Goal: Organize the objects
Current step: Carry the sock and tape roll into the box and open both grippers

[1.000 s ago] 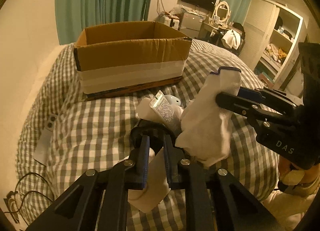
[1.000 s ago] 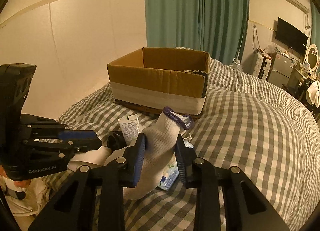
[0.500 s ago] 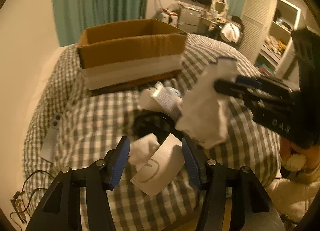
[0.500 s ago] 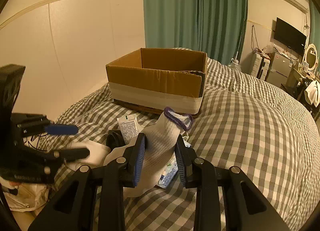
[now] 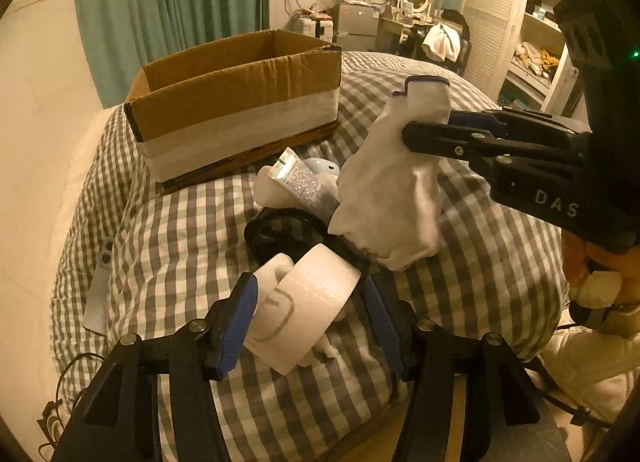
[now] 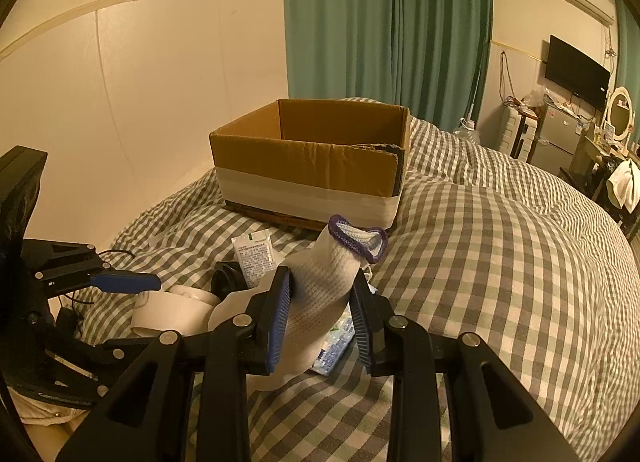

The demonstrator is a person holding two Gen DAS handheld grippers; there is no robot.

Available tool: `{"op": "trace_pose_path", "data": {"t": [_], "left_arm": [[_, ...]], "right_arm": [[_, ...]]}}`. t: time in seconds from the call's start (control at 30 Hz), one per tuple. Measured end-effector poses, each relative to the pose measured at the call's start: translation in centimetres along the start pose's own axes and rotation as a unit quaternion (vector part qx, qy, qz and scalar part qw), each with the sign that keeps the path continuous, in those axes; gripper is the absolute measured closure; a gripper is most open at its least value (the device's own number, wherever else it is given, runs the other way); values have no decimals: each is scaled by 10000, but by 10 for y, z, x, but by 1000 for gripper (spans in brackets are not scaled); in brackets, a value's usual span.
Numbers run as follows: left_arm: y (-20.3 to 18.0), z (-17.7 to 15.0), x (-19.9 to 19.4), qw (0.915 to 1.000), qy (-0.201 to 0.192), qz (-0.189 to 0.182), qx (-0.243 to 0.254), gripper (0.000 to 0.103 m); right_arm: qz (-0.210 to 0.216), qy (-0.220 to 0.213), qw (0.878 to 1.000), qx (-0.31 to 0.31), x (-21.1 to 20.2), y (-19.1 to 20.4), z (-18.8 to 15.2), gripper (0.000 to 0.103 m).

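Note:
My right gripper (image 6: pixel 322 296) is shut on a white glove with a purple cuff (image 6: pixel 324 294) and holds it up above the bed; the glove also shows in the left wrist view (image 5: pixel 392 190). My left gripper (image 5: pixel 308 302) is open, its jaws on either side of a white paper cup (image 5: pixel 308 302) lying on the checked bedspread. The cup also shows in the right wrist view (image 6: pixel 172 308). An open cardboard box (image 5: pixel 236 102) stands further back on the bed. A white tube (image 5: pixel 304 182) and a black ring-shaped object (image 5: pixel 280 234) lie between cup and box.
A checked duvet (image 6: pixel 500 262) covers the bed. A flat grey remote (image 5: pixel 100 282) lies at the left. A small plastic packet (image 6: pixel 336 350) lies under the glove. Green curtains and a wall stand behind the box; furniture fills the far right.
My left gripper has opened wide and moved forward around the paper cup. The right gripper has kept hold of the glove, lifted a little higher.

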State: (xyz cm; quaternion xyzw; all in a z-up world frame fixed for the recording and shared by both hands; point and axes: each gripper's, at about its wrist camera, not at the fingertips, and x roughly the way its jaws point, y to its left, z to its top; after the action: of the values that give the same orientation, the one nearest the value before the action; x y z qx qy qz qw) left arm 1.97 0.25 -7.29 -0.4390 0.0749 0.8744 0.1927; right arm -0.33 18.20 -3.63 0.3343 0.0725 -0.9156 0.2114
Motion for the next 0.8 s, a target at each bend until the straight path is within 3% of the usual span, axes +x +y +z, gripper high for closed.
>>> {"op": "trace_pose_path", "data": {"t": [0.13, 0.3, 0.57, 0.8], "left_arm": [[7, -2, 11, 9999, 134, 9, -92, 49], [16, -1, 10, 9995, 125, 88, -270, 67], [16, 17, -16, 9991, -271, 23, -321, 81], [13, 46, -32, 9981, -563, 148, -224, 83]], "right_arm": [[-3, -3, 10000, -4, 0, 0, 0, 74], [-13, -33, 10000, 5, -2, -1, 0, 74], [-58, -251, 9997, -51, -17, 0, 7, 74], [-179, -507, 9984, -194, -32, -1, 28, 77]]}}
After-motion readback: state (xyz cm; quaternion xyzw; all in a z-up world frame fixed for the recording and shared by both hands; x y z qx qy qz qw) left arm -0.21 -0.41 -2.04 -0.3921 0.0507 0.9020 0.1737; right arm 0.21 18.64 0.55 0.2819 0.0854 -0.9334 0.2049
